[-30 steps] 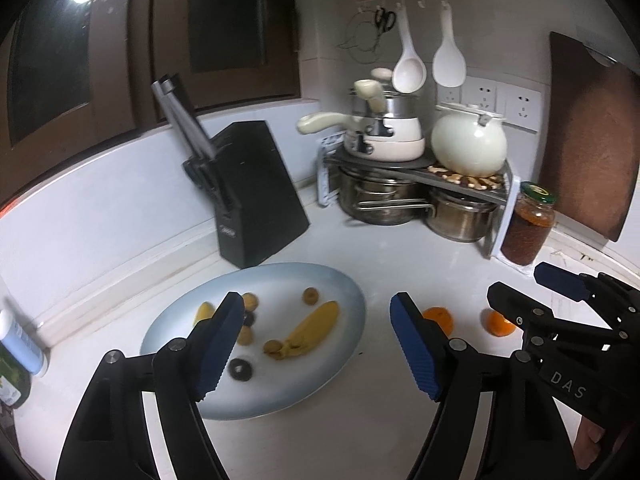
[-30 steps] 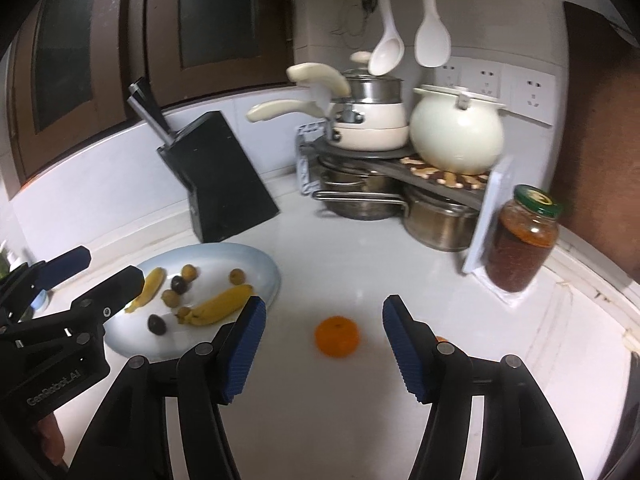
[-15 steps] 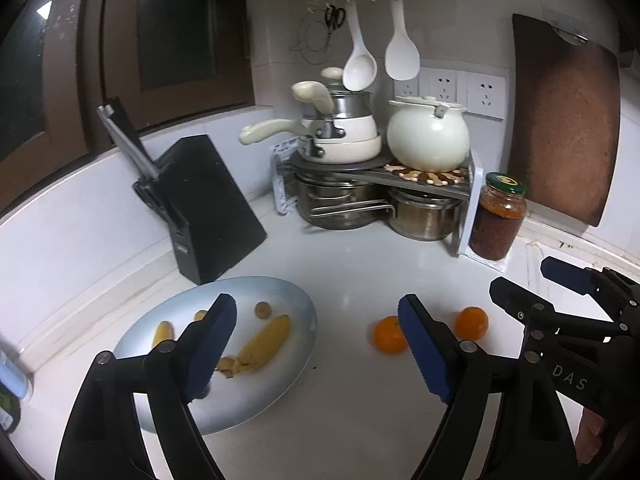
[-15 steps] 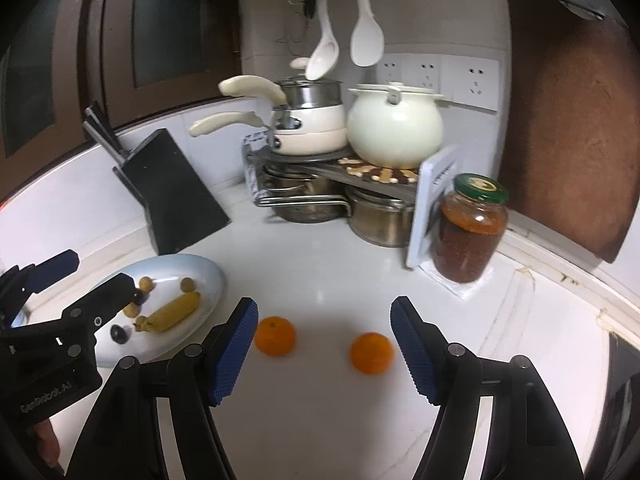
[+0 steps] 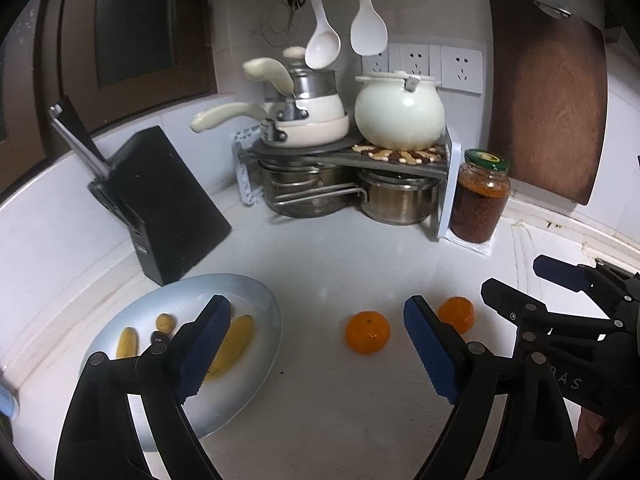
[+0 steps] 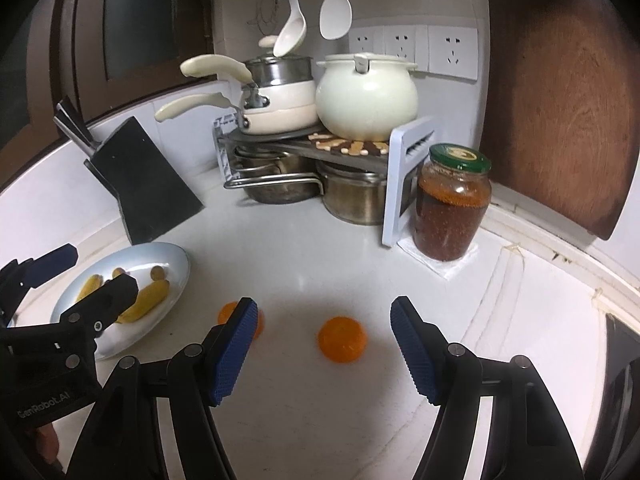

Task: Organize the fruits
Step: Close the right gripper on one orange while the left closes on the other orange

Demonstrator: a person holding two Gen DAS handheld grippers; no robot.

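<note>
Two oranges lie on the white counter. In the left wrist view the nearer orange (image 5: 367,332) sits between my open left gripper's (image 5: 316,346) fingers, and the second orange (image 5: 457,313) lies just right of the right finger. In the right wrist view my open right gripper (image 6: 324,346) frames one orange (image 6: 342,339), while the other orange (image 6: 229,313) is partly hidden behind its left finger. A pale blue plate (image 5: 248,292) at the left holds bananas (image 5: 236,340) and small brown fruits (image 5: 165,322); it also shows in the right wrist view (image 6: 176,256). Both grippers are empty.
A black knife block (image 5: 160,204) stands behind the plate. A corner rack with pots and a white kettle (image 5: 398,114) fills the back. A jar with a green lid (image 6: 452,204) stands right of it. A brown cutting board (image 5: 548,92) leans on the wall.
Both grippers have swung to the right, away from the plate. The two oranges now sit nearer the middle of each view and look closer.
</note>
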